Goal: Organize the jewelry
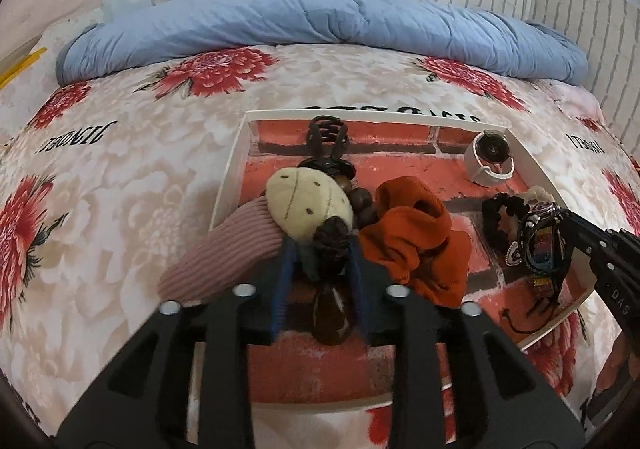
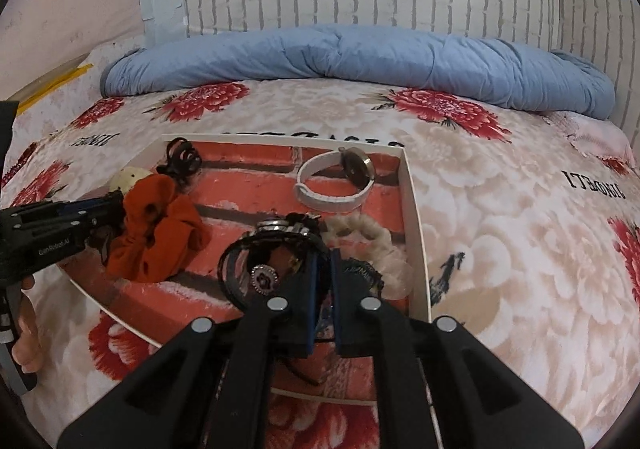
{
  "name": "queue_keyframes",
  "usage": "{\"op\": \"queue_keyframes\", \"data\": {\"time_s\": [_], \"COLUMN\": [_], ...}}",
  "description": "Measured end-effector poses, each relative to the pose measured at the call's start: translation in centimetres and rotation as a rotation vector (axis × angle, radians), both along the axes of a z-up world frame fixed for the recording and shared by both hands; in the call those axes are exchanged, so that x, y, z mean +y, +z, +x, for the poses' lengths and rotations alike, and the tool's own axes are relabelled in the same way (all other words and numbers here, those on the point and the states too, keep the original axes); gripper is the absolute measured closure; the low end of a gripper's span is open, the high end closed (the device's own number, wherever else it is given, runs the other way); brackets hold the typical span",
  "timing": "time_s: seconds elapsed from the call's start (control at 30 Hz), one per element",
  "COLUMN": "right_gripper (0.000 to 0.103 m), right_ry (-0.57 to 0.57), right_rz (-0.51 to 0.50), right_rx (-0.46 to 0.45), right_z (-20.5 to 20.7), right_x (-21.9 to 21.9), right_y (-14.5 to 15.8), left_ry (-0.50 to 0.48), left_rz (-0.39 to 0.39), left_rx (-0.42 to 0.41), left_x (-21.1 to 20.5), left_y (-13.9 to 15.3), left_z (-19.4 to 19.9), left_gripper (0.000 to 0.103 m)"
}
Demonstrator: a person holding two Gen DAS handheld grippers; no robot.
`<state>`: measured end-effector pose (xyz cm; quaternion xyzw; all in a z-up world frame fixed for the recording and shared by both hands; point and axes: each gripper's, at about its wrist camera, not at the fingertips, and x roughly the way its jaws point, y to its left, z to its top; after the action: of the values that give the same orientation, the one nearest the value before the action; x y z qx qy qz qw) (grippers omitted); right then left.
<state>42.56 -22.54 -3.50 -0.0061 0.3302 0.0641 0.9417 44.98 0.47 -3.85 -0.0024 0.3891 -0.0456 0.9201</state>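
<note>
One tray (image 2: 416,209), white-rimmed, brick-print floor, on the floral bedspread (image 2: 500,249). Inside: one orange scrunchie (image 2: 160,237), one white-strapped watch (image 2: 336,185), one black claw clip (image 1: 326,133). Left gripper (image 1: 320,249) clamped on a plush-faced hair tie (image 1: 308,205); right gripper (image 2: 325,289) pinched on a black bracelet (image 2: 272,249). "GenRobot.AI" readable on the left gripper; "JINGBEILI" printed on the bedspread.

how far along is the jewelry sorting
Done: white watch, black claw clip and orange scrunchie lie in the tray. In hand: left gripper pinches the plush headband; right gripper grips the black bracelet. Left: setting both down.
</note>
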Motion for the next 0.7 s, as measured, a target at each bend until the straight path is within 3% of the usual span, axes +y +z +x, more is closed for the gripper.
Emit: {"op": "queue_keyframes", "data": {"time_s": [0.17,0.27,0.33,0.57,0.7], "right_gripper": [0.094,0.092,0.062,0.052,0.036], "right_ry": [-0.002,-0.014,-0.025,-0.071,-0.09], "right_rz": [0.032,0.044,0.056,0.057,0.057], "right_rx": [-0.011,-0.026,-0.037,-0.084,-0.117], "right_z": [-0.8,-1.2,-1.5,-4.0,-7.2], "right_x": [-0.2,-0.5,-0.9,-1.8,-1.8], "right_y": [0.1,0.6,1.0,1.7,2.1], "left_ry": [0.022,0.044,0.06,0.139,0.168], "left_rz": [-0.004,-0.005,-0.004,0.054,0.072], "left_rx": [0.007,-0.017,-0.04,-0.118,-0.14], "left_x": [0.7,1.0,1.2,1.7,2.0], "left_y": [-0.1,0.8,1.6,2.6,2.5], "left_z": [-1.3,-2.4,-3.2,-7.3,-10.0], "left_gripper": [0.055,0.04,0.028,0.005,0.005]}}
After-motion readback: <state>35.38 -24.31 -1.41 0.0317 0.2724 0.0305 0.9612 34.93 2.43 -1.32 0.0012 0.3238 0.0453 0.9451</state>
